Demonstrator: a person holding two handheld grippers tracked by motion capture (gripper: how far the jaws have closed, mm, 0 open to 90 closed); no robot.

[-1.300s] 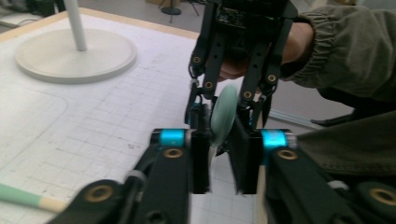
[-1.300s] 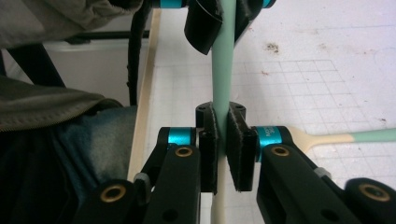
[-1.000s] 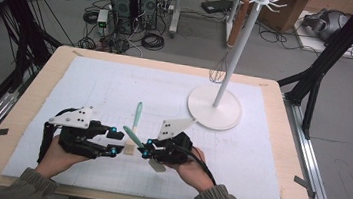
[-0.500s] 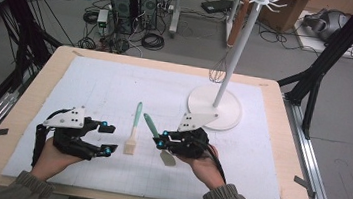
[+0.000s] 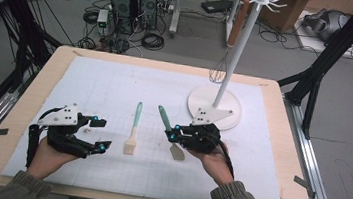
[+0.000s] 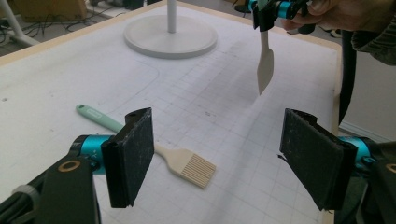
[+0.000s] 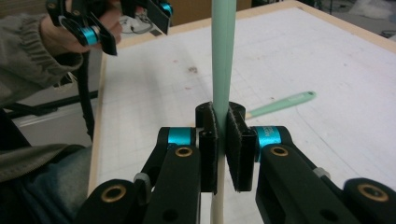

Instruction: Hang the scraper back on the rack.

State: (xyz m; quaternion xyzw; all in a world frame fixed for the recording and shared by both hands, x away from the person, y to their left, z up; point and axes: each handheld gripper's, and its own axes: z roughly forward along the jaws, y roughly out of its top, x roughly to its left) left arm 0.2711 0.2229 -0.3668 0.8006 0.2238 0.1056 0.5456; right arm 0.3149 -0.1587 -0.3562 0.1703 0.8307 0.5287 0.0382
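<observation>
Right gripper (image 5: 174, 133), just right of centre in the high view, is clamped on the spatula (image 5: 170, 131) with its green handle poking up-left and its blade off the mat, while our left gripper (image 5: 96, 132) at lower left sits wide open and empty. We'd guess we're mid-carry toward the white rack (image 5: 215, 111) at upper right, so next comes lining the handle's end up with a hook; the pastry brush (image 5: 134, 133) lies flat between both grippers.
</observation>
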